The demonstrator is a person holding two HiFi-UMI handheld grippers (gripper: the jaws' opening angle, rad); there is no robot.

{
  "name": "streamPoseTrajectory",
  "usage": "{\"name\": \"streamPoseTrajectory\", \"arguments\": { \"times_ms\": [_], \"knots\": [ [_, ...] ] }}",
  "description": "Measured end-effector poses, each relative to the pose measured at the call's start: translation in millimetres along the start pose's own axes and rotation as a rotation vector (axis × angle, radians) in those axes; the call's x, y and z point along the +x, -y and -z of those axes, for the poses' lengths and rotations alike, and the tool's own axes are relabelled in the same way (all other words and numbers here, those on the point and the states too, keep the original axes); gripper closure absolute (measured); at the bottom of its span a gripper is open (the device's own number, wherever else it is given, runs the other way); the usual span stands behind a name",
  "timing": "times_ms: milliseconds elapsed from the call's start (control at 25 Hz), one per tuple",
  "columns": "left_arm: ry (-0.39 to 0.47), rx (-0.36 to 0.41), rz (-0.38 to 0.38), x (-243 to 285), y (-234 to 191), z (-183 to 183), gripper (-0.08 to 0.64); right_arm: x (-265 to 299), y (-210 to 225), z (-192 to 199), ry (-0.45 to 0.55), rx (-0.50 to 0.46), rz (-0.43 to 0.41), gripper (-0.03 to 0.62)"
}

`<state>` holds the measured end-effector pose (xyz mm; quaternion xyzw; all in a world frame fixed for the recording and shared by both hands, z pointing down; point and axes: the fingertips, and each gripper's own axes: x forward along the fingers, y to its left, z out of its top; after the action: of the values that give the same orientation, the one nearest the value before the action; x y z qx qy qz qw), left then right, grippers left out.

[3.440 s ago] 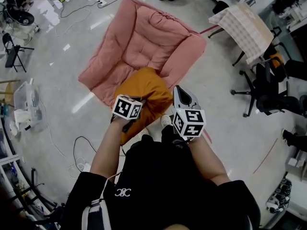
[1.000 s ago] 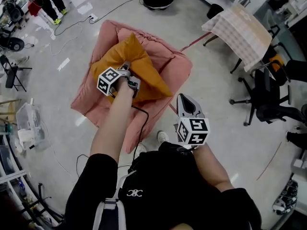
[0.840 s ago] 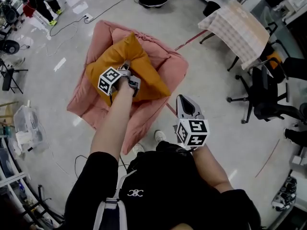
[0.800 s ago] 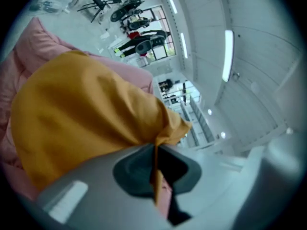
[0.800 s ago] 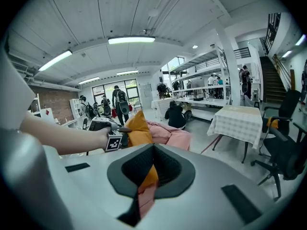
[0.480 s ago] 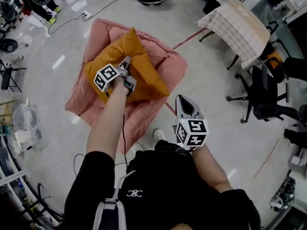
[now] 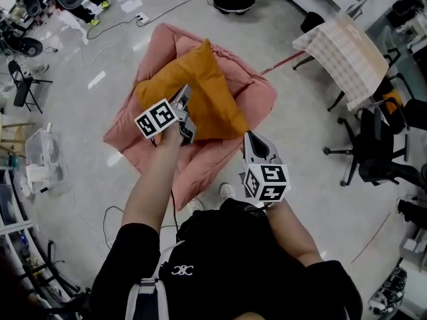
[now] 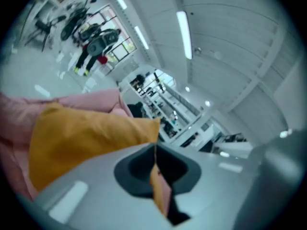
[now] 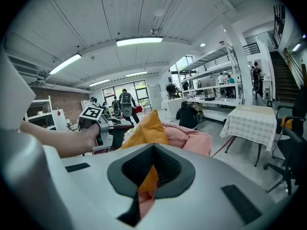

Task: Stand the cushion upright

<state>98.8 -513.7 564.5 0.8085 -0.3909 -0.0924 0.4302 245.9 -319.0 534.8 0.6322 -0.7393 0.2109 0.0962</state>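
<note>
Cushion (image 7: 200, 89) is leaning on the pink chair (image 7: 207, 162), upper middle of the head view. It's looking soft, light and floppy, so I'm guessing a corner or seam beats grabbing the puffy middle. Left gripper (image 7: 183, 100) is hovering at its lower-left edge, fingers closing on nothing. Right gripper (image 7: 254, 142), lower right, is sitting empty, fingers pressed together. Only the right gripper view is showing the cushion's corner poking up.
</note>
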Motion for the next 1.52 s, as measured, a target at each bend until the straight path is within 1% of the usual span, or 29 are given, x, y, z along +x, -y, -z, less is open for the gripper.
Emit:
{"name": "streamPoseTrajectory", "arguments": {
  "times_ms": [40,160,320,360,400,440,560,600,640,760,800,840,960,1080,1320,1520],
  "knots": [
    [0.004,0.074,-0.018,-8.3,5.2,-4.6,0.558,1.0,-5.0,-2.6,0.009,-0.001,-0.010,0.595],
    [0.008,0.264,-0.046,-33.6,24.1,-15.2,0.560,3.1,-22.1,-8.8,0.034,0.005,-0.031,0.595],
    [0.035,0.510,-0.107,-74.7,53.9,-24.1,0.561,2.4,-43.1,-18.2,0.062,-0.006,-0.038,0.595],
    [0.043,0.556,-0.113,-84.1,62.2,-24.8,0.561,2.4,-47.8,-21.7,0.070,-0.017,-0.040,0.595],
    [0.048,0.583,-0.110,-93.0,70.4,-24.0,0.561,2.3,-52.2,-25.3,0.079,-0.027,-0.045,0.595],
    [0.050,0.590,-0.099,-101.4,78.3,-21.8,0.561,2.0,-56.7,-29.0,0.088,-0.034,-0.051,0.595],
    [0.029,0.548,-0.055,-125.8,96.7,-7.7,0.561,-1.5,-73.1,-38.2,0.127,-0.028,-0.085,0.595],
    [0.023,0.547,-0.050,-134.1,101.4,-2.3,0.561,-3.3,-79.1,-41.1,0.143,-0.021,-0.100,0.595],
    [0.019,0.566,-0.053,-142.1,105.6,2.6,0.561,-4.9,-85.1,-44.0,0.157,-0.014,-0.113,0.595],
    [0.009,0.687,-0.085,-165.8,114.5,13.0,0.561,-7.4,-105.1,-52.0,0.181,-0.006,-0.146,0.595],
    [0.009,0.714,-0.090,-173.6,116.3,15.2,0.561,-8.0,-112.4,-53.8,0.186,-0.008,-0.155,0.595],
    [0.011,0.724,-0.091,-181.2,117.4,17.2,0.561,-8.8,-119.4,-54.8,0.190,-0.013,-0.161,0.595],
    [0.021,0.705,-0.092,-197.8,117.5,24.5,0.561,-10.4,-135.2,-52.3,0.185,-0.062,-0.165,0.595],
    [0.018,0.690,-0.099,-202.8,114.4,32.2,0.561,-10.0,-141.4,-45.8,0.166,-0.106,-0.162,0.595],
    [0.016,0.660,-0.116,-206.3,105.2,33.4,0.561,-10.4,-144.7,-41.4,0.162,-0.104,-0.160,0.595],
    [0.007,0.683,-0.133,-208.5,98.1,31.9,0.561,-7.9,-151.2,-40.6,0.161,-0.105,-0.164,0.595]
  ]
}}
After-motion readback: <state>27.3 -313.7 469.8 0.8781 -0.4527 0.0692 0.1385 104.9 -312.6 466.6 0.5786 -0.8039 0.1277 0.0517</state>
